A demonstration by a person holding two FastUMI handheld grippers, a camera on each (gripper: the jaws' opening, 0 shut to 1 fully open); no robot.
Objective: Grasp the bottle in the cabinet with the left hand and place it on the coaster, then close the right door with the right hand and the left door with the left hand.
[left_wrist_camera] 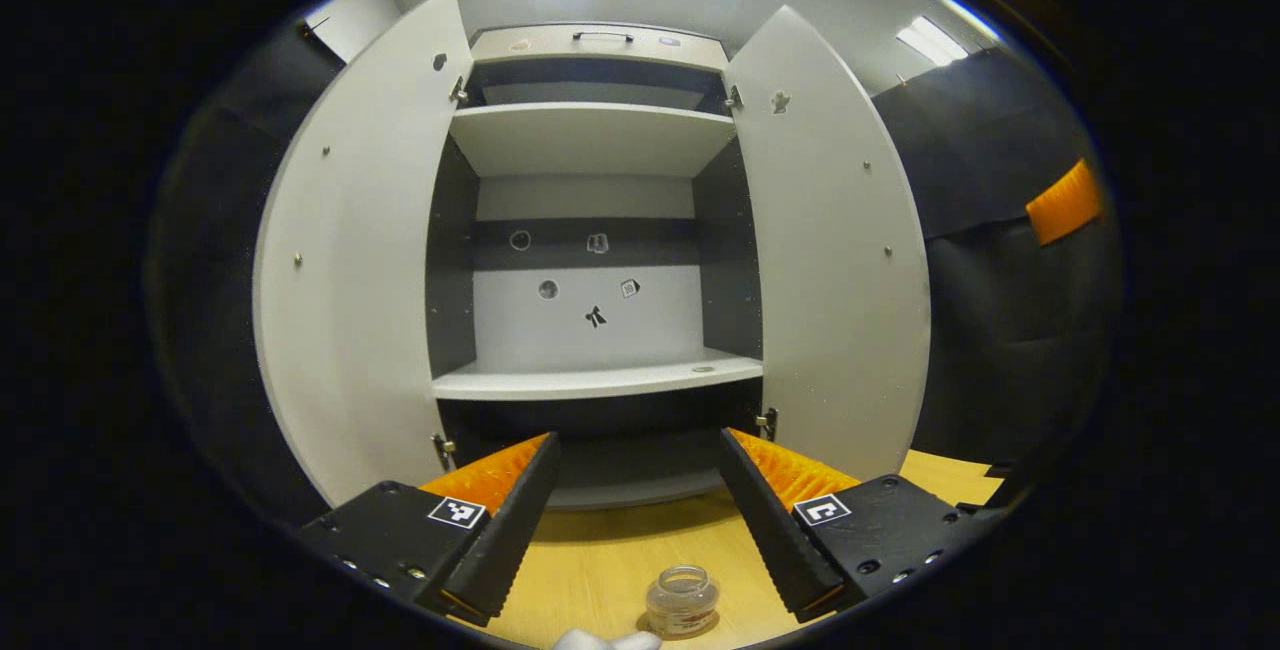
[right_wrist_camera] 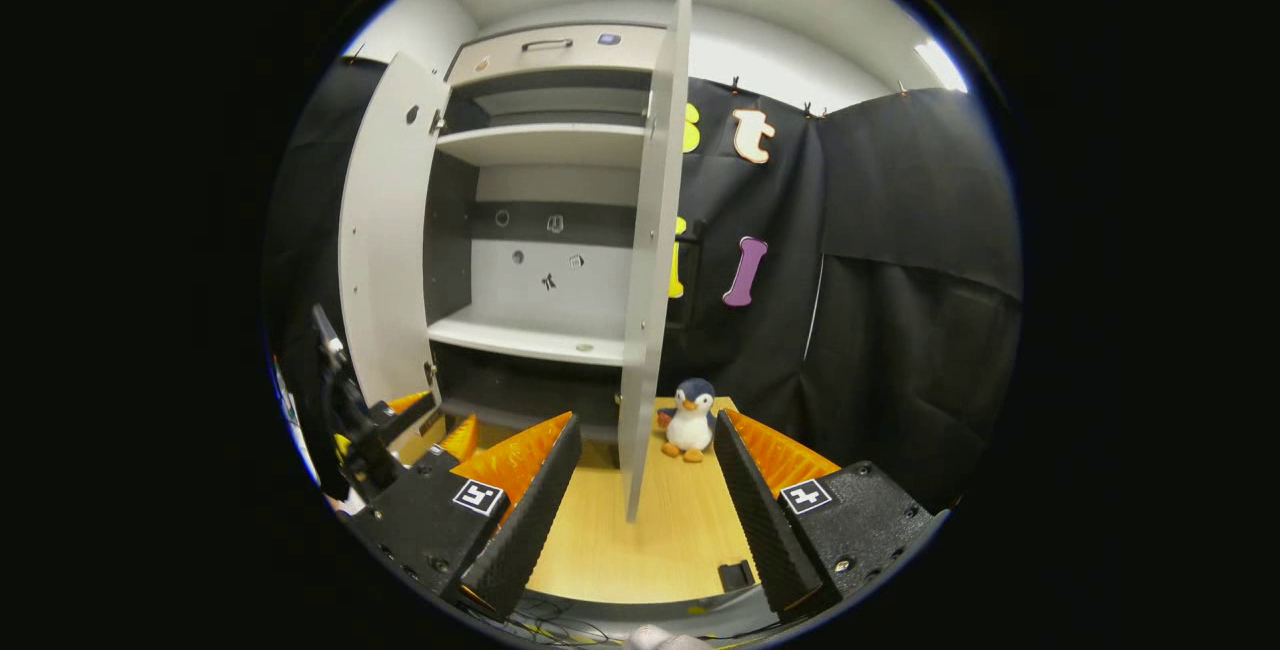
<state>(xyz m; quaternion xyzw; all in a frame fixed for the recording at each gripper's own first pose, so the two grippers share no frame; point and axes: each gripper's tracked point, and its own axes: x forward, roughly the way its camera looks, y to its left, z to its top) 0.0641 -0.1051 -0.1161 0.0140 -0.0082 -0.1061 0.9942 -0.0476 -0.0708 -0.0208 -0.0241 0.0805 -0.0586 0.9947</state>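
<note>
Cabinet (left_wrist_camera: 590, 230) open, both doors swung wide; bottle (left_wrist_camera: 682, 602) out on counter (left_wrist_camera: 620, 550).
Bottle upright at near counter edge, between released left tongs (left_wrist_camera: 635, 520), untouched. Right tongs (right_wrist_camera: 640, 505) likewise released, facing right door (right_wrist_camera: 655, 250) edge. Plush penguin (right_wrist_camera: 690, 420) beside that door.

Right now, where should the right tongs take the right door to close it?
Take the right door by its free front edge, low down, coming from its outer face on the penguin side. It stands edge-on between the open right tongs, hinged at the cabinet.

Left gripper (left_wrist_camera: 636, 515): fingers spread wide, nothing between, level, pointing forward. Right gripper (right_wrist_camera: 640, 500): fingers (right_wrist_camera: 530, 500) likewise apart, empty, held level.
</note>
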